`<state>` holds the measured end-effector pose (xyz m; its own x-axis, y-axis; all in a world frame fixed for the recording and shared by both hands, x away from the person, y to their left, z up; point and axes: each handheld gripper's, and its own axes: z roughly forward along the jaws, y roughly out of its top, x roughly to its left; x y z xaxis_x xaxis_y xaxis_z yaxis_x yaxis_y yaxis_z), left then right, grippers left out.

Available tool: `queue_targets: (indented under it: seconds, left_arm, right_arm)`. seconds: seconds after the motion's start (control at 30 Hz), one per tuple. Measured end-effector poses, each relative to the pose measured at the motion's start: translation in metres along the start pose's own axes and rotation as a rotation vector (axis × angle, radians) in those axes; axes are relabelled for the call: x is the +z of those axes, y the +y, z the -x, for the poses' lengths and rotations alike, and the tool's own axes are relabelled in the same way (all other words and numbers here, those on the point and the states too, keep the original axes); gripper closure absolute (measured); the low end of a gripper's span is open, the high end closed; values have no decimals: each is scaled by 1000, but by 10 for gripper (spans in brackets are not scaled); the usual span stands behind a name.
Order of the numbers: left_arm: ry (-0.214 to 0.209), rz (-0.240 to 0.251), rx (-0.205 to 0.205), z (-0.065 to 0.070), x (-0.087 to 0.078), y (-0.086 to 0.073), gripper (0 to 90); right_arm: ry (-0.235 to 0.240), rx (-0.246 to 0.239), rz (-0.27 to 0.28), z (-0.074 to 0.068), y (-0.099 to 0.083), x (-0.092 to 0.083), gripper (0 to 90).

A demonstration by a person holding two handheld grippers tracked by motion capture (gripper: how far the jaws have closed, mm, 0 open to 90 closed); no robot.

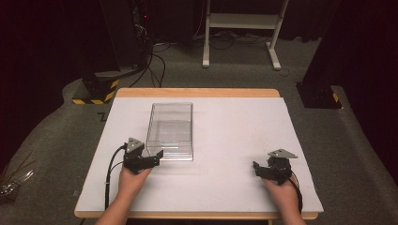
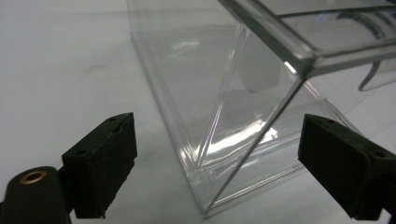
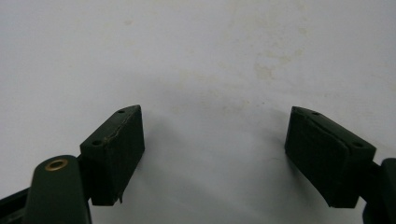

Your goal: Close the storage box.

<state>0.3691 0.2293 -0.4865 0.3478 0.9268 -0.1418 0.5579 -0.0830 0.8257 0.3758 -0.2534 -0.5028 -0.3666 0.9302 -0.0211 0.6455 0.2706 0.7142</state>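
Observation:
A clear plastic box [image 1: 170,129] lies on the white table [image 1: 234,122], left of the middle, long side running away from me. My left gripper [image 1: 156,157] sits at the box's near left corner. In the left gripper view that corner of the box [image 2: 243,116] stands between the jaws of the left gripper [image 2: 217,158], which are wide apart, and neither pad touches it. My right gripper [image 1: 258,168] rests near the table's front right, far from the box. In the right gripper view the right gripper [image 3: 215,144] is open over bare table.
Beyond the table's far edge the carpeted floor holds a white stand [image 1: 241,21], cables, a black base with yellow stripes [image 1: 96,91] at back left and another black base [image 1: 319,93] at back right. A tangle of clear bits [image 1: 14,178] lies on the floor left.

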Motion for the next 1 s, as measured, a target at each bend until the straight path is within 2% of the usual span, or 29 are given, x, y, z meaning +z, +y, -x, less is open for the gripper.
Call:
queue_targets:
  seconds: [0.57, 0.83, 1.0]
  left_arm:
    - [-47, -16, 21, -3, -18, -10, 120]
    - [-34, -23, 29, -15, -32, -16, 120]
    - [-10, -41, 26, -29, -39, -24, 120]
  right_arm:
    - [0, 0, 0, 0, 0, 0, 196]
    - [-1, -1, 0, 0, 0, 0, 197]
    - [-1, 0, 0, 0, 0, 0, 197]
